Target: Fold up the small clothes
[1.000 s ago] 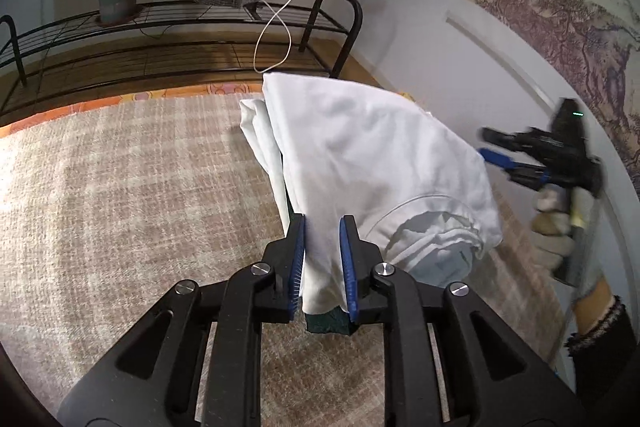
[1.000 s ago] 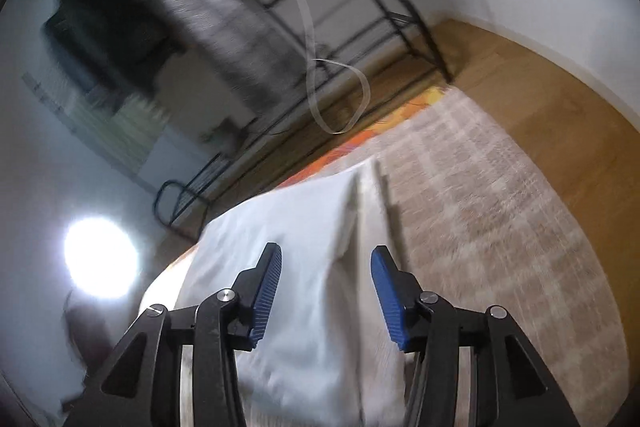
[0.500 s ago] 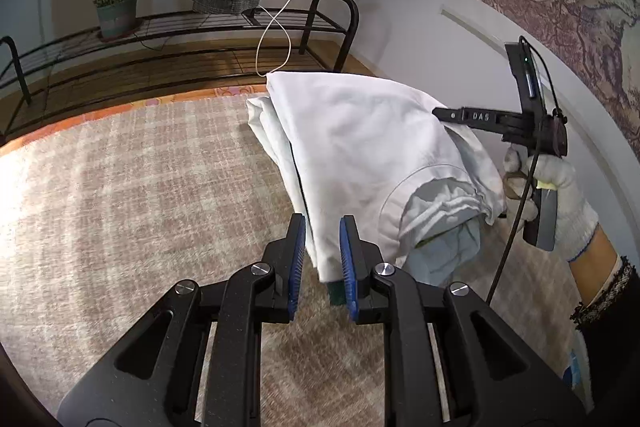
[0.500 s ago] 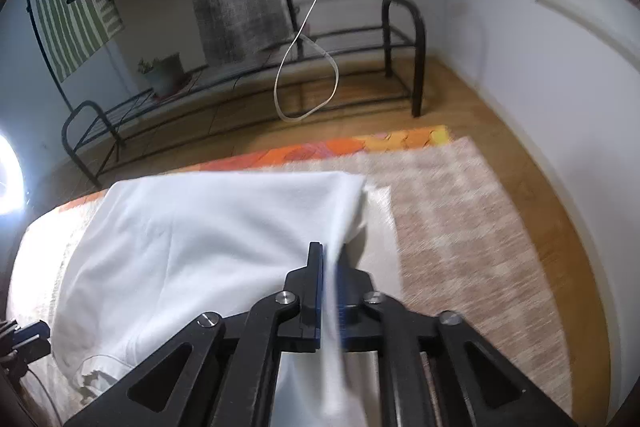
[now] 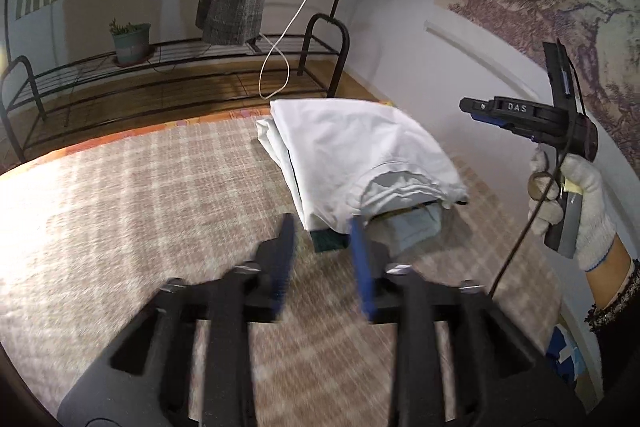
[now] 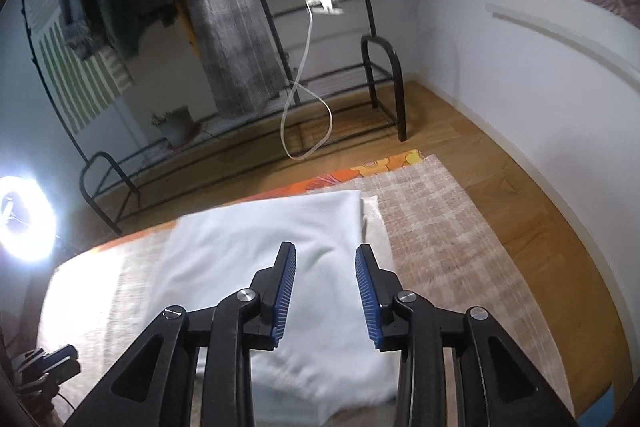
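A white folded garment (image 5: 360,155) lies on the checked beige mat (image 5: 140,195), with a dark green edge showing under its near corner. My left gripper (image 5: 322,227) is open and empty, just short of that near corner. In the right wrist view the garment (image 6: 256,251) lies flat below my right gripper (image 6: 325,255), which is open and empty above it. The right gripper also shows in the left wrist view (image 5: 472,109), held up in a white-gloved hand to the right of the garment.
A black metal rack (image 5: 160,67) with a potted plant (image 5: 130,41) stands behind the mat. Clothes hang above it, and a white cable (image 5: 280,59) loops down. A white wall (image 6: 520,75) and wood floor (image 6: 540,211) lie right of the mat. A bright ring light (image 6: 24,219) is at left.
Both grippers have let go of the garment and opened. The left one has pulled back from its near edge. The right one has lifted above it. The garment now rests folded on the mat.
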`<action>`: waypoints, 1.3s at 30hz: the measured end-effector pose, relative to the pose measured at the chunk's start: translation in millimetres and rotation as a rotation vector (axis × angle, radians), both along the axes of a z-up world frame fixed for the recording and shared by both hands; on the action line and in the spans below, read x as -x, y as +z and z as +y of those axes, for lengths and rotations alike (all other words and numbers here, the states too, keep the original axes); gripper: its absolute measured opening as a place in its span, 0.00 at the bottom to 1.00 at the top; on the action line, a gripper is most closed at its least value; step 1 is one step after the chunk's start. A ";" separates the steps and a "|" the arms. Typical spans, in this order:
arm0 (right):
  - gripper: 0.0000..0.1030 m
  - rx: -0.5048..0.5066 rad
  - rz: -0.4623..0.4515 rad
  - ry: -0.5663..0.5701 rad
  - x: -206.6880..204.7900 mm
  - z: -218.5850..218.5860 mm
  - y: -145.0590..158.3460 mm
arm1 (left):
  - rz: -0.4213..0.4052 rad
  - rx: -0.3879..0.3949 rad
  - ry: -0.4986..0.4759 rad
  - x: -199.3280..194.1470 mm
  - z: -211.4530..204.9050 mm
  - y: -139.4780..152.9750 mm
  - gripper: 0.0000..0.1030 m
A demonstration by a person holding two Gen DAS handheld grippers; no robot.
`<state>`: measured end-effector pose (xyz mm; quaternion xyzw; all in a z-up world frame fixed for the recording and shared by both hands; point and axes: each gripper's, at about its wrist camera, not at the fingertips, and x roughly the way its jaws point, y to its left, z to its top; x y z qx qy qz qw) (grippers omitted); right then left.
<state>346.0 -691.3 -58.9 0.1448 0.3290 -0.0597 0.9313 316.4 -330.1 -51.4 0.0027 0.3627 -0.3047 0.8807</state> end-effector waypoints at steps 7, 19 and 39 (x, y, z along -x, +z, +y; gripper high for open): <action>0.34 0.030 -0.043 -0.014 70.9 46.8 47.3 | -0.060 0.013 -0.018 54.1 38.3 40.8 0.39; 0.53 0.091 -0.090 -0.135 203.9 144.4 81.7 | -0.176 0.021 -0.062 164.4 97.0 82.7 0.76; 0.99 0.220 -0.209 -0.137 293.6 219.4 60.2 | -0.256 -0.042 0.007 237.9 117.4 73.2 0.90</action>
